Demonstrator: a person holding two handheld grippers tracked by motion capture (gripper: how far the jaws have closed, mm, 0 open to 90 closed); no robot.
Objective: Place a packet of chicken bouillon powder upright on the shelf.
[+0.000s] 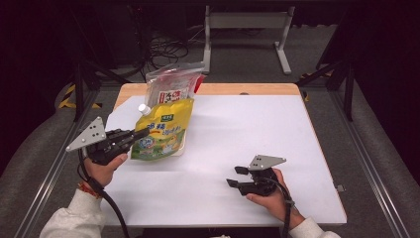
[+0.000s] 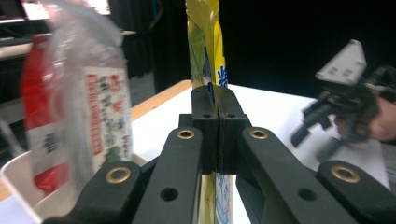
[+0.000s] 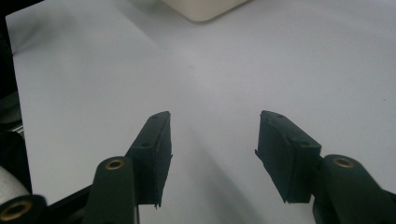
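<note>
- A yellow pouch (image 1: 161, 131) with a white cap is held up at the left of the white bench (image 1: 237, 148), its lower edge touching the surface.
- The pouch is clamped edge-on by the fully closed jaws of the left gripper (image 2: 217, 116).
- A clear and red bag (image 1: 171, 87) is seen just behind it, standing in a white tray (image 2: 18, 186).
- The right gripper (image 3: 212, 149) is held low over bare bench, jaws wide apart and empty.
</note>
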